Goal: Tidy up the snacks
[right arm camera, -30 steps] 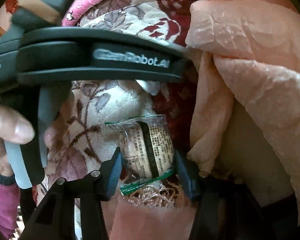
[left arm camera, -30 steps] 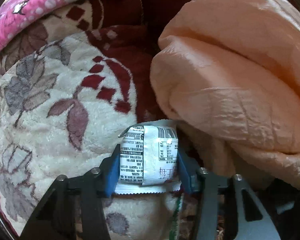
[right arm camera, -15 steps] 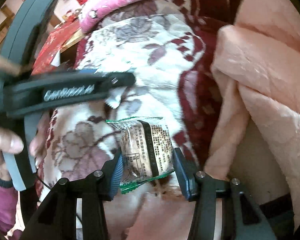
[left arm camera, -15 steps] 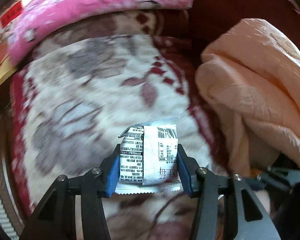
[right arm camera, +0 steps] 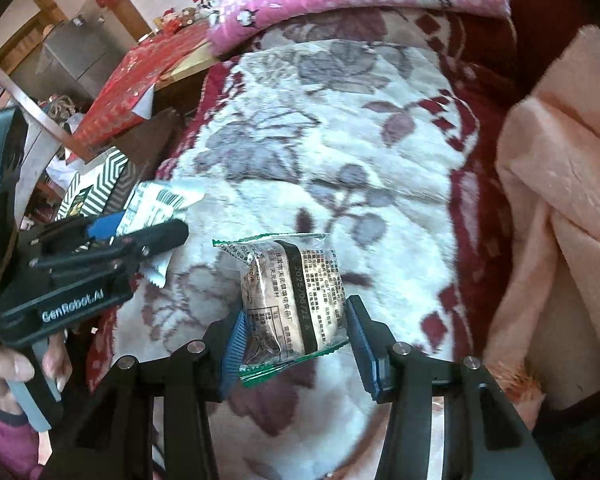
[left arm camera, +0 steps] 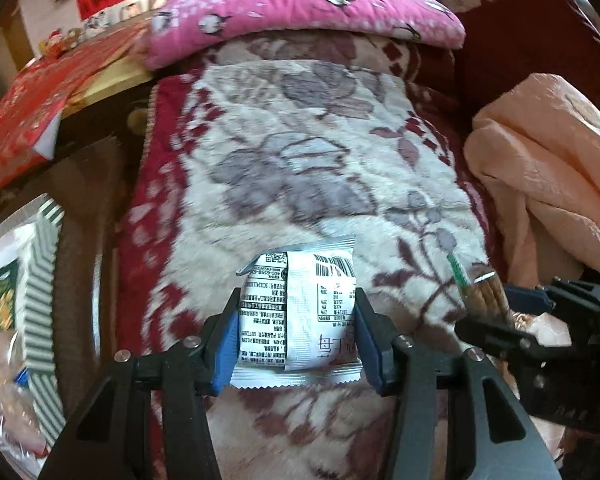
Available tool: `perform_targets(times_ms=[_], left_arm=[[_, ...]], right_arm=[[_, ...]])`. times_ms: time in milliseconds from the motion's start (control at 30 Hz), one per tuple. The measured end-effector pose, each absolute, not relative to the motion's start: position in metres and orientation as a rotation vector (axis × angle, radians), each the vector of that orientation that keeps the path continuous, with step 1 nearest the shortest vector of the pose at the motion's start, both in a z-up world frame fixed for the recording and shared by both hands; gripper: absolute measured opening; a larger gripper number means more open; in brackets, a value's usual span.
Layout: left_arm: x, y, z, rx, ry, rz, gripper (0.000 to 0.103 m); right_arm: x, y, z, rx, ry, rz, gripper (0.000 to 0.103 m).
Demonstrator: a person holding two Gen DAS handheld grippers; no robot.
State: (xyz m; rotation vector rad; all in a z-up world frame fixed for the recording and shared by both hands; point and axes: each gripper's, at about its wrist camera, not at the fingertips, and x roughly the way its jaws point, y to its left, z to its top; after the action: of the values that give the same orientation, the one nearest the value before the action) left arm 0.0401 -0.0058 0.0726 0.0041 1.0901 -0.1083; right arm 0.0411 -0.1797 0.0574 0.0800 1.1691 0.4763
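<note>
Both grippers, left (left arm camera: 296, 334) and right (right arm camera: 294, 334), are clamped on snack packets, a white packet (left arm camera: 298, 312) and a clear packet (right arm camera: 292, 300), held aloft for carrying toward the striped box (left arm camera: 40, 300).

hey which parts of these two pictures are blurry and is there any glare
Left wrist view: the white snack packet in the left hand-held gripper is sharp; the floral blanket behind is smeared; no strong glare. Right wrist view: the clear snack packet is crisp with slight sheen, the blanket soft, edges fisheye-bent.
</note>
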Motion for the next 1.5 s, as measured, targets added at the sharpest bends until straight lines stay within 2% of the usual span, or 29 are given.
perform_targets(times_ms=[1067, 1500], left_arm=[[-0.043, 0.150, 0.110, -0.142, 0.986, 0.217, 0.050], [-0.084, 0.239, 0.121, -0.266, 0.959, 0.382, 0.050]], right_arm=[[0.026, 0.001, 0.087, -0.167, 1.138, 0.759, 0.052], [0.016, 0.089, 0.109, -0.272, 1.075, 0.902, 0.052]])
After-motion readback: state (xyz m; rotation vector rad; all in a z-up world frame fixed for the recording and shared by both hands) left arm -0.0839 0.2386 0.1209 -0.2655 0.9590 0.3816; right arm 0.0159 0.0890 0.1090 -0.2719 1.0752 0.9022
